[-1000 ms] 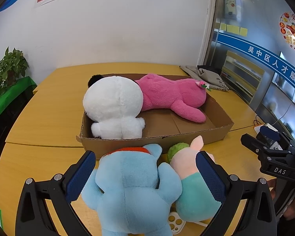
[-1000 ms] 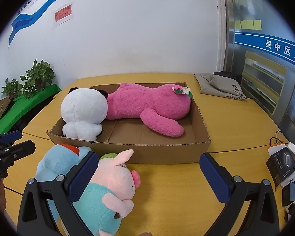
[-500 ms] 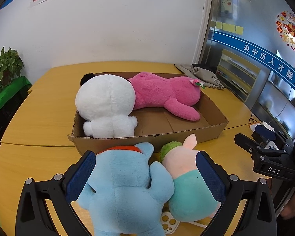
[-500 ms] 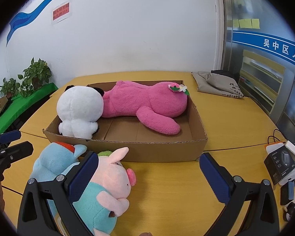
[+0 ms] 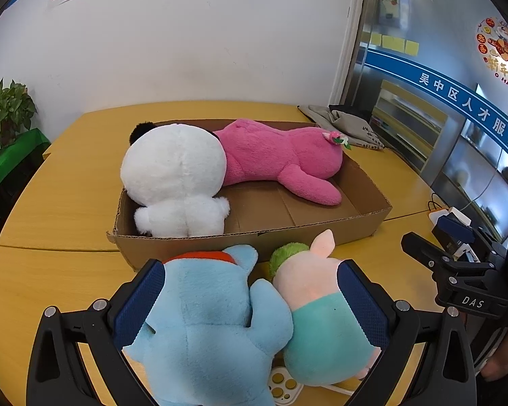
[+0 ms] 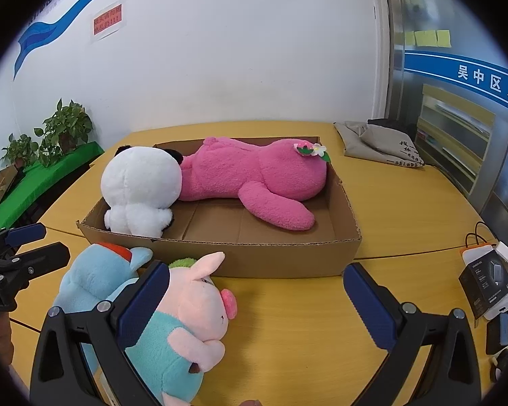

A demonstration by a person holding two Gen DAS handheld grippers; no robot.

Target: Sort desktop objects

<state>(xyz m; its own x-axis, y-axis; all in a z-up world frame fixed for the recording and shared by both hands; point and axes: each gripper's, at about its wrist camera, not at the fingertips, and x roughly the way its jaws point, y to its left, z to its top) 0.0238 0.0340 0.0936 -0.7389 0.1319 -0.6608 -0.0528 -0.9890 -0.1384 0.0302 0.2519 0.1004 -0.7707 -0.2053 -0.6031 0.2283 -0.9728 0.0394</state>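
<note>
A: Left gripper (image 5: 250,299) first. We see its fingers spread wide, with the blue toy (image 5: 203,324) and the pig toy (image 5: 321,321) both sitting between them. The left pad lies against the blue toy's side, the right pad against the pig's shoulder. We cannot tell whether either pad presses in.

B: Agreed. Both toys rest on the yellow table (image 5: 61,196), just in front of the cardboard box's (image 5: 254,237) near wall, touching each other. A green tuft (image 5: 286,253) shows behind the pig's head.

A: Right gripper (image 6: 255,299)?

B: Also wide open, holding nothing. Its left finger (image 6: 142,299) overlaps the pig toy (image 6: 189,318) in our view; contact unclear. Bare tabletop lies between the fingers. The blue toy (image 6: 94,280) sits further left, outside them.

A: Inside the box (image 6: 288,253), we note a white toy (image 6: 142,186) at the left end and a pink toy (image 6: 254,179) lying lengthwise along the far wall, the two touching.

B: A grey bag (image 6: 379,145) lies on the table beyond the box.
</note>
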